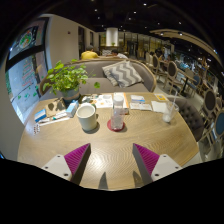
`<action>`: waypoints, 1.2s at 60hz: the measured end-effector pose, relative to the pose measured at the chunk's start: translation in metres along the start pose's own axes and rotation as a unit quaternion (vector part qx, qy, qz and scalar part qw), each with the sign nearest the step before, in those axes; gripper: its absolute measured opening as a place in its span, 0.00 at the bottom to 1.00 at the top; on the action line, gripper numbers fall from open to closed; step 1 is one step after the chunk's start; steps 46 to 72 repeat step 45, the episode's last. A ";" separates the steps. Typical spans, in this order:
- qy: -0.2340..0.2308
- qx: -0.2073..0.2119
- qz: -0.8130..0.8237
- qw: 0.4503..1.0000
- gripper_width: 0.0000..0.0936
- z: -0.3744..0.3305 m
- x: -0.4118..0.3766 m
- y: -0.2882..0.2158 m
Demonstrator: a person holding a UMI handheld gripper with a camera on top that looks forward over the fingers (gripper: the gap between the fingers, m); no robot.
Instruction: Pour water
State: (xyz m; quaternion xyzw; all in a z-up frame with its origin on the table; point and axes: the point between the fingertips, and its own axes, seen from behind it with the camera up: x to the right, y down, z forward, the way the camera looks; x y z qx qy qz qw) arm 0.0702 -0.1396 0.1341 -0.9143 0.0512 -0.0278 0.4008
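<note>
From where I sit, my gripper [110, 160] hangs above the near end of a light wooden table [110, 140], its two fingers spread wide apart with nothing between them; the magenta pads [76, 156] show on their inner faces and only bare tabletop lies in the gap. The things for pouring stand well beyond the fingertips, further along the table. A pale bottle [118, 112] stands upright on a small red coaster [117, 126], roughly in line with the gap between the fingers, a little toward the right one. Just to the left of it is a white mug [87, 117], upright, near the bottle but not touching it. Further right, well apart from the bottle, I see a clear glass [168, 108] standing near the table's right edge. Beyond the bottle lie some flat cards or booklets [138, 101], and at the far left of the table there is a leafy green plant [66, 78] with a cluster of small items [52, 112] at its base that I cannot make out. Behind the table is a grey sofa [135, 75] with a zigzag-patterned cushion [122, 72], and a lamp [111, 38] hangs above it. I cannot tell whether the bottle, mug or glass holds any water
</note>
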 end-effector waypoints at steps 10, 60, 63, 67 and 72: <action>-0.006 -0.020 0.015 1.000 0.91 -0.070 -0.012 0.034; 0.007 -0.008 0.005 1.000 0.91 -0.132 -0.001 0.049; 0.007 -0.008 0.005 1.000 0.91 -0.132 -0.001 0.049; 0.007 -0.008 0.005 1.000 0.91 -0.132 -0.001 0.049; 0.007 -0.008 0.005 1.000 0.91 -0.132 -0.001 0.049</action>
